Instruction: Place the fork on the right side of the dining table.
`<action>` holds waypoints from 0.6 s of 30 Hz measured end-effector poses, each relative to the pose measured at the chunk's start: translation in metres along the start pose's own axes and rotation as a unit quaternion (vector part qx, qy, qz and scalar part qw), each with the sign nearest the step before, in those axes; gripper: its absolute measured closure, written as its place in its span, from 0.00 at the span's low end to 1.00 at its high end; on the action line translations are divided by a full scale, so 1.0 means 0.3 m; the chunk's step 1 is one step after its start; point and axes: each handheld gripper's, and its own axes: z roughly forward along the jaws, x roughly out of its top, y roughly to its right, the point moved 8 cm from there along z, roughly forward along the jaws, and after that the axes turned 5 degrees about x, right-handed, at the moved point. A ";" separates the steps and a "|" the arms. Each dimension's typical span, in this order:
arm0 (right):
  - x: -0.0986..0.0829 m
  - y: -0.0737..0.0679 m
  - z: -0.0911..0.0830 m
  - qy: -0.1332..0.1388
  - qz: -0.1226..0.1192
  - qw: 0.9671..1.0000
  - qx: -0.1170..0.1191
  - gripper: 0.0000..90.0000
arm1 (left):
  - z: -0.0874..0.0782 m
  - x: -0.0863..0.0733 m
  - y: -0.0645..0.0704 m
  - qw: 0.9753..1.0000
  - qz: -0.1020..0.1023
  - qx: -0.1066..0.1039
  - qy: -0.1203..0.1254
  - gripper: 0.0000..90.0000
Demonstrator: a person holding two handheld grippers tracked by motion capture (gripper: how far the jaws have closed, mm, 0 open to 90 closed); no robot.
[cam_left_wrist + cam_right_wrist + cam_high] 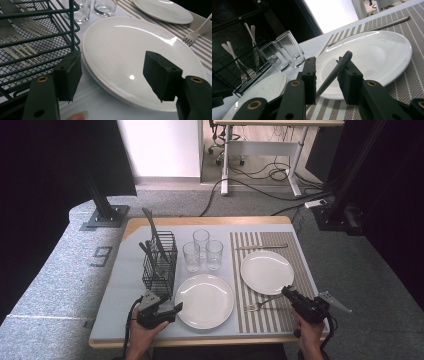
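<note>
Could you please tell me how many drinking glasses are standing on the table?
3: back glass, front-left glass and front-right glass, clustered between the wire cutlery basket and the striped placemat.

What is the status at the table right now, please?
Right tool open around the fork handle, not clamped. Left tool open, empty, over the near plate. Fork tines on the striped mat. Nothing in the way.

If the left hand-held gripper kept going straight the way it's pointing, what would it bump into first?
Most likely the near white plate: the left hand-held gripper has its open jaws astride the plate's near rim, with the wire cutlery basket just off to one side.
</note>
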 end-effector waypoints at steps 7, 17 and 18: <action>-0.007 0.016 -0.005 -0.004 -0.006 1.000 -0.013 0.79 | 0.000 0.001 0.002 1.000 0.001 0.000 0.000 0.35; -0.016 0.039 -0.014 -0.009 -0.008 1.000 -0.027 0.79 | 0.002 0.002 0.003 1.000 0.003 -0.001 -0.001 0.35; -0.018 0.040 -0.015 -0.010 -0.009 1.000 -0.029 0.79 | 0.003 0.002 0.003 1.000 0.003 -0.001 -0.001 0.35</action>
